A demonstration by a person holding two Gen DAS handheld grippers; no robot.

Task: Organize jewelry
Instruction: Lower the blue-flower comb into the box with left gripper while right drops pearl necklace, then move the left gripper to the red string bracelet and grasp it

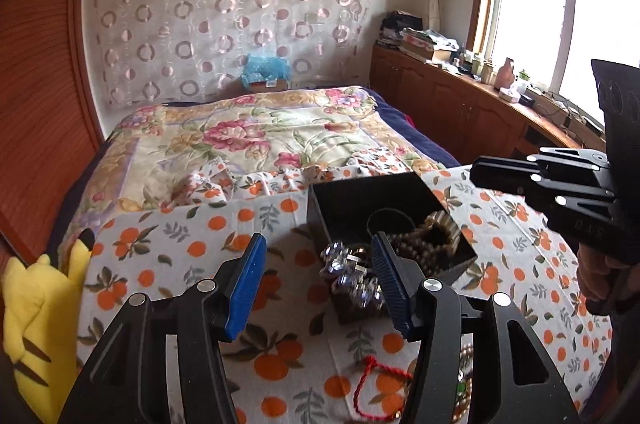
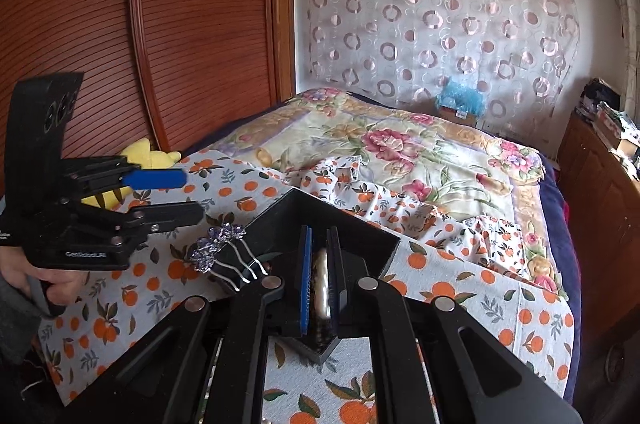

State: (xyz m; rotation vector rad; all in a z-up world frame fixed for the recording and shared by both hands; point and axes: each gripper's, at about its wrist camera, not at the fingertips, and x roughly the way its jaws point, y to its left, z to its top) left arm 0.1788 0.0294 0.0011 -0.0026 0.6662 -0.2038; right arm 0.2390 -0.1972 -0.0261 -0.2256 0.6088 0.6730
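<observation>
A black open jewelry box lies on the orange-print cloth; it also shows in the right wrist view. Beaded bracelets fill its near end. A crystal hair comb rests against the box's near corner; in the right wrist view it leans on the box's left edge. My left gripper is open, its blue pads either side of the comb and above it. My right gripper is shut on a shiny beaded bracelet over the box. A red cord lies near me.
A yellow plush toy sits at the cloth's left edge. A floral quilt covers the bed beyond. A wooden wardrobe stands left; a cluttered wooden cabinet runs under the window at right.
</observation>
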